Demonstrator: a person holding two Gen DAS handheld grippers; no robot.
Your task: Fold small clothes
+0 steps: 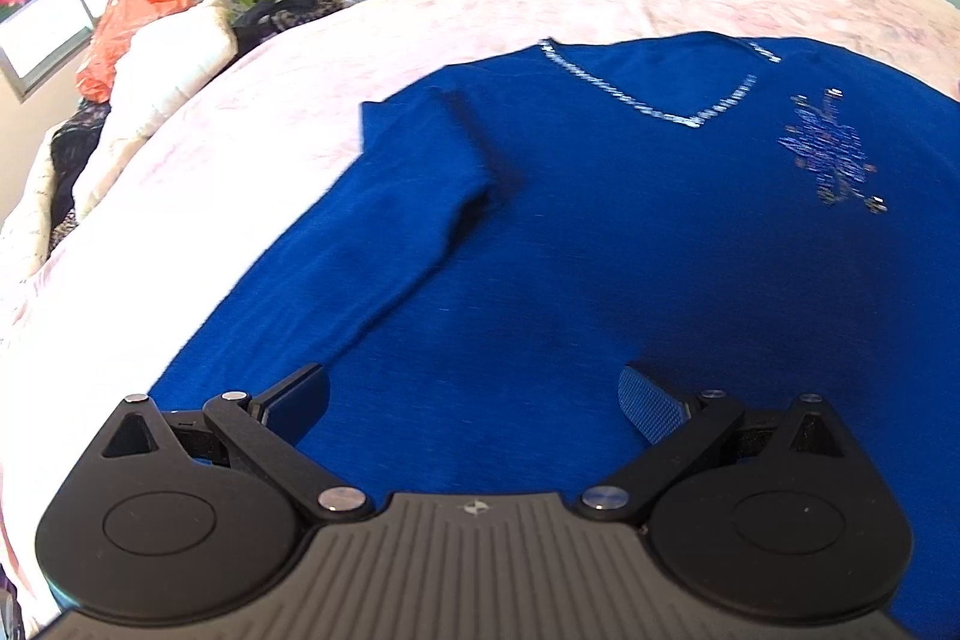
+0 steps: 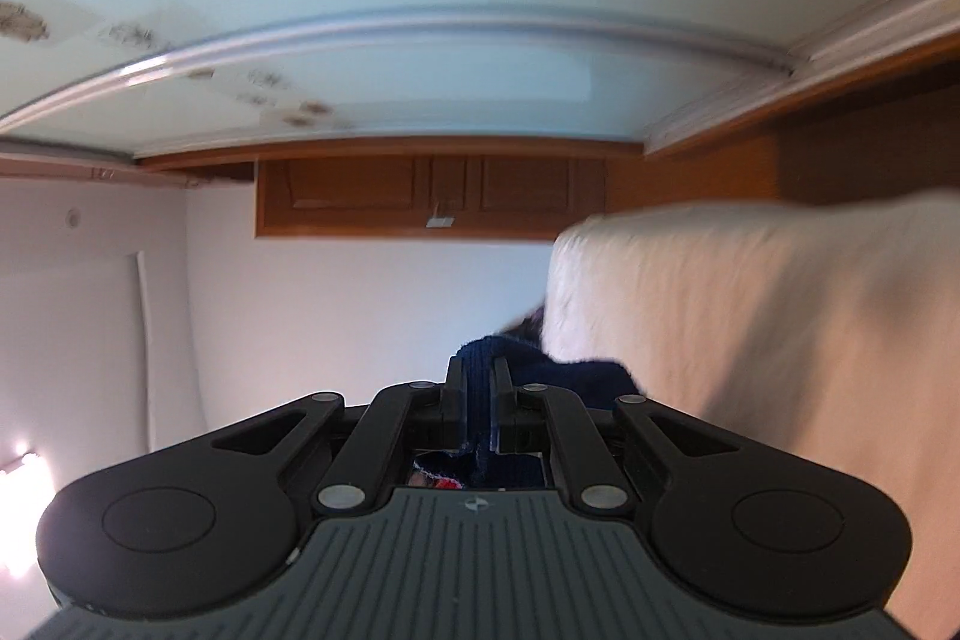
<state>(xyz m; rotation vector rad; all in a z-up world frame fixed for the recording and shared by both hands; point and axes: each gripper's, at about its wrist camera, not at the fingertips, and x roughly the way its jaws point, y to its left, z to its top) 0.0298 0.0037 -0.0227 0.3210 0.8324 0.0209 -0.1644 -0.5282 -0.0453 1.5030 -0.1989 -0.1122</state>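
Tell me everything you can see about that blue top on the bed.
The royal-blue knit top lies flat, front up, on the pale pink bedspread. Its V-neck has sparkly silver trim, and a beaded flower motif sits beside it. One sleeve is folded in over the body. The open left claw hangs above the hem; I can't tell whether it touches. The right claw pinches ribbed blue knit, possibly this top.

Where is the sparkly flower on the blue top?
In the left wrist view, the sparkly flower sits on the right side of the blue top, just right of the sparkly V-neck trim, on the pink bedspread.
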